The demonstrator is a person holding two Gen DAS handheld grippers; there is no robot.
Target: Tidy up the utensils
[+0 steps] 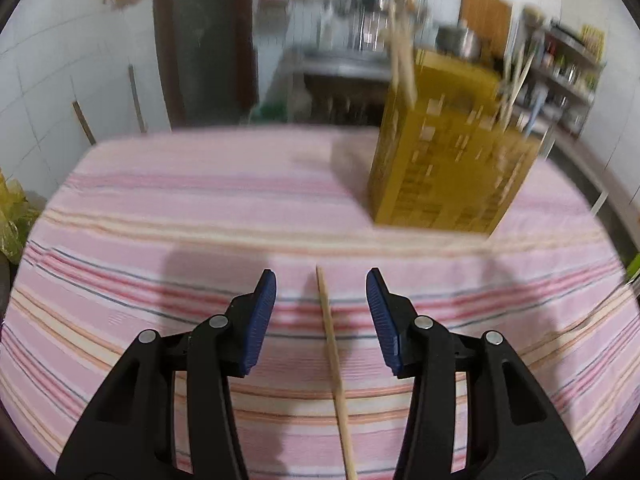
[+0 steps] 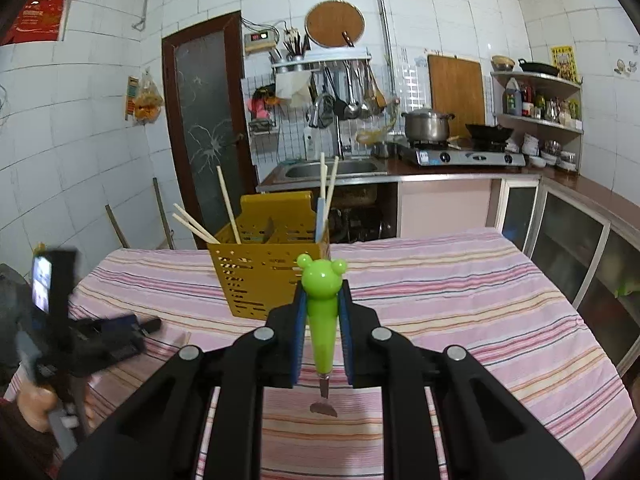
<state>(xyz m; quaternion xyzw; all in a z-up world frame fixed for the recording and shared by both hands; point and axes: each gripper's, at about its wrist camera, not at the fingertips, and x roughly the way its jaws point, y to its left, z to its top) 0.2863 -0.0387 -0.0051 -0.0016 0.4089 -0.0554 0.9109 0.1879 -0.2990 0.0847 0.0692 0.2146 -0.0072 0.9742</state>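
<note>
Striped tablecloth (image 1: 160, 200): left gripper (image 1: 321, 300) jaws apart round chopstick (image 1: 332, 352), centre it & squeeze; right gripper (image 2: 323, 316) clamped on green frog spoon (image 2: 322, 304), lift to yellow holder (image 2: 264, 280)

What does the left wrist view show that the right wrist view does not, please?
Only the left wrist view shows a loose chopstick lying on the cloth between the open left gripper. Only the right wrist view shows the right gripper shut on a green frog-handled utensil. Both show the yellow utensil holder and the striped tablecloth.
</note>
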